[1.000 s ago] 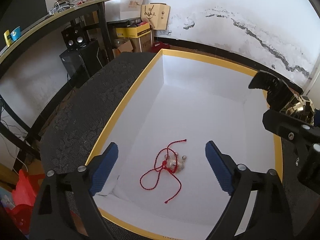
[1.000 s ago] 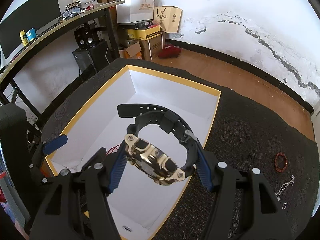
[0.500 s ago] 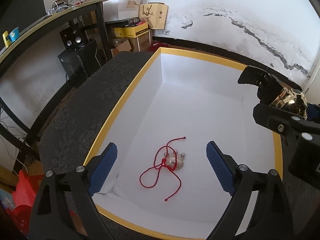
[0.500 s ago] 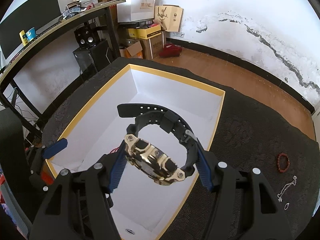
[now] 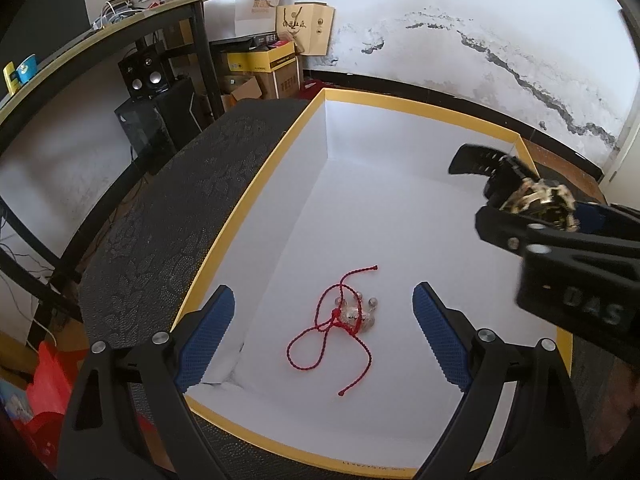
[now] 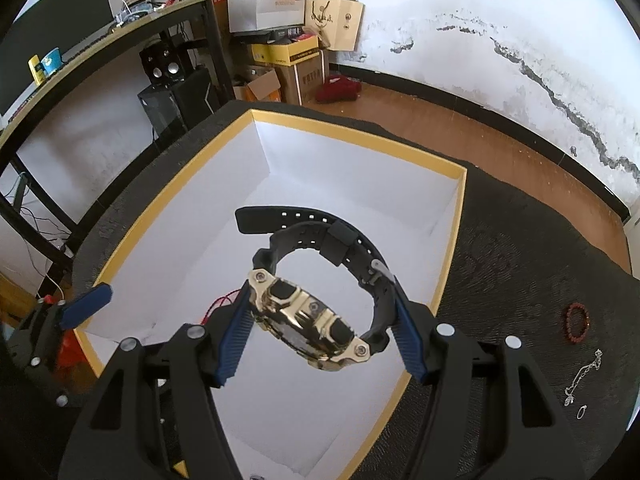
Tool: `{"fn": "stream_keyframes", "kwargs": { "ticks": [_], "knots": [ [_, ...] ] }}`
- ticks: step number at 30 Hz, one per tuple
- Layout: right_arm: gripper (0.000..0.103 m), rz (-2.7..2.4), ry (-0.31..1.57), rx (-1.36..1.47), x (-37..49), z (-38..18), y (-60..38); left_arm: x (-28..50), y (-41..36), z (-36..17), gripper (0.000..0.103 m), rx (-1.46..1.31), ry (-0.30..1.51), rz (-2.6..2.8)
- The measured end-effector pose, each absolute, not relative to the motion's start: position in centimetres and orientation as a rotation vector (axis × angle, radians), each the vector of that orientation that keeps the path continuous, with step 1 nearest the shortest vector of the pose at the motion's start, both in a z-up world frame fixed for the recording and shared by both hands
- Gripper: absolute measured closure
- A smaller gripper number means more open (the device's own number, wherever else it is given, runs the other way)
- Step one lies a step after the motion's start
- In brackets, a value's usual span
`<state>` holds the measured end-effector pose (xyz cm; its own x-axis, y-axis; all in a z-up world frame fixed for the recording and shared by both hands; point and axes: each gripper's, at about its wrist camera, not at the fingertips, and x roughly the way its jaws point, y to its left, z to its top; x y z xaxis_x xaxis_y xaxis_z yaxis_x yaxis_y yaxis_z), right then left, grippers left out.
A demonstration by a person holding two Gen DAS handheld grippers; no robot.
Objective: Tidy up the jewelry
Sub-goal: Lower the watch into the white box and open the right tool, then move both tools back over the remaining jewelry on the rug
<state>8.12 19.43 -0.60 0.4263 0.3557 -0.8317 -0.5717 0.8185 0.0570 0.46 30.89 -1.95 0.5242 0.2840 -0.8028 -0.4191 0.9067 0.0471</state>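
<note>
Dark patterned cloth covers the table [image 6: 520, 248] on which a white box [image 6: 360, 148] with a yellow rim stands open, cluttered shelves and a cracked wall behind it. Above the box interior, the right gripper [image 6: 324, 340] is clamped on a watch [image 6: 308, 328], its blue pads pressing the gold case from either side while the black strap loops forward. I judge the watch fairly heavy and rigid at the case, with a springy strap (the polished gold faces look slippery), so the case flanks are the sound place to hold. On the box floor lies a red cord bracelet [image 5: 340, 320] with small silvery beads, limp and light. The left gripper [image 5: 324, 336] hovers over it with jaws spread wide, holding nothing. A red bead bracelet [image 6: 578, 322] and a thin silver chain [image 6: 582, 376] wait on the cloth to the right, well apart from the box. The watch dial faces down and cannot be read; the box's near corner is cut off behind the fingers.
</note>
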Motion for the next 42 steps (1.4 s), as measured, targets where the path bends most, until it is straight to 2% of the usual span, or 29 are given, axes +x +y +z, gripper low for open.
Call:
{"fn": "stream_keyframes", "kwargs": {
  "ticks": [12, 13, 14, 16, 29, 42],
  "knots": [
    [0.037, 0.562, 1.015, -0.277, 9.3, -3.4, 20.6, 0.1, 31.1, -2.1, 0.015, -0.163, 0.933, 0.415],
    [0.034, 0.566, 1.016, -0.268, 9.4, -3.5, 20.6, 0.1, 31.1, -2.1, 0.015, -0.164, 0.932, 0.415],
    [0.02, 0.569, 1.011, -0.259, 9.4, -3.3, 20.6, 0.1, 31.1, -2.1, 0.015, -0.163, 0.932, 0.415],
    [0.006, 0.586, 0.992, -0.251, 9.3, -2.9, 20.7, 0.1, 31.0, -2.1, 0.015, -0.162, 0.934, 0.413],
    [0.006, 0.552, 0.89, -0.278, 7.3, 0.5, 18.5, 0.1, 29.6, -1.3, 0.014, -0.149, 0.907, 0.4],
    [0.006, 0.428, 0.806, -0.198, 4.5, 4.4, 6.1, 1.4, 22.2, 0.2, 0.009, -0.093, 0.865, 0.262]
  ]
}}
